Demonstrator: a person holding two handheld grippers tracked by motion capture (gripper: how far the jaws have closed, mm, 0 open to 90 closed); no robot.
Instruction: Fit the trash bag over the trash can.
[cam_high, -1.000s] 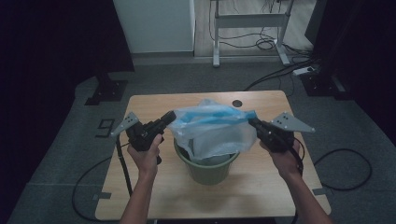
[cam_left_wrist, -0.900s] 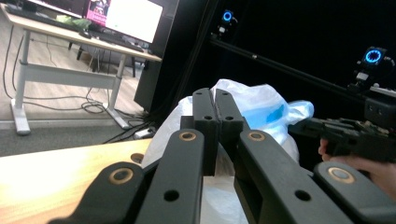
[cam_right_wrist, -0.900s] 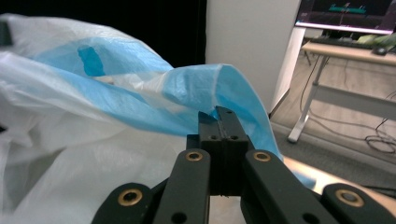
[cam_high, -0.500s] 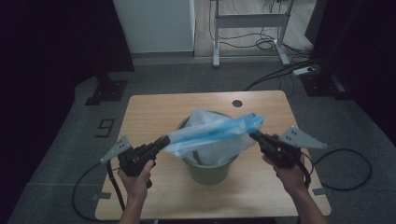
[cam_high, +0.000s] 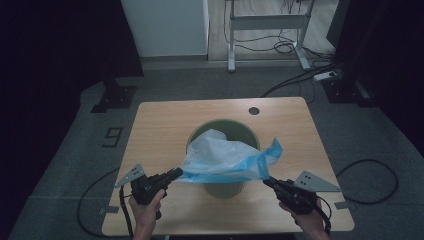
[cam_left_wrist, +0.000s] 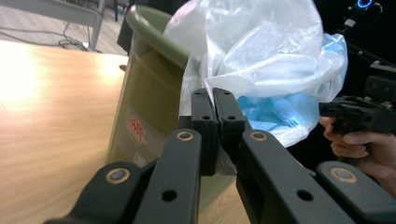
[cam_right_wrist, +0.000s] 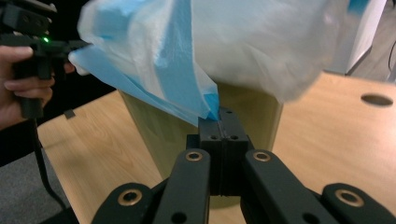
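A green bin (cam_high: 235, 131) stands upright on the wooden table (cam_high: 160, 125). A pale plastic bag with a blue rim (cam_high: 225, 160) is stretched across the bin's near side. My left gripper (cam_high: 176, 173) is shut on the bag's left edge; its jaws pinch the film (cam_left_wrist: 215, 100) beside the bin wall (cam_left_wrist: 144, 102). My right gripper (cam_high: 266, 181) is shut on the bag's right edge, with the blue rim (cam_right_wrist: 187, 93) caught between its jaws in front of the bin (cam_right_wrist: 252, 116). Both grippers sit low, near the table's front edge.
A round cable hole (cam_high: 254, 110) lies at the table's far right. Cables trail on the floor (cam_high: 370, 170) around the table. A metal desk frame (cam_high: 265, 30) and a white cabinet (cam_high: 165, 25) stand beyond the table.
Both grippers have pulled back toward the person and down, drawing the bag's rim over the bin's near side. The bag now hangs lower and is stretched wider.
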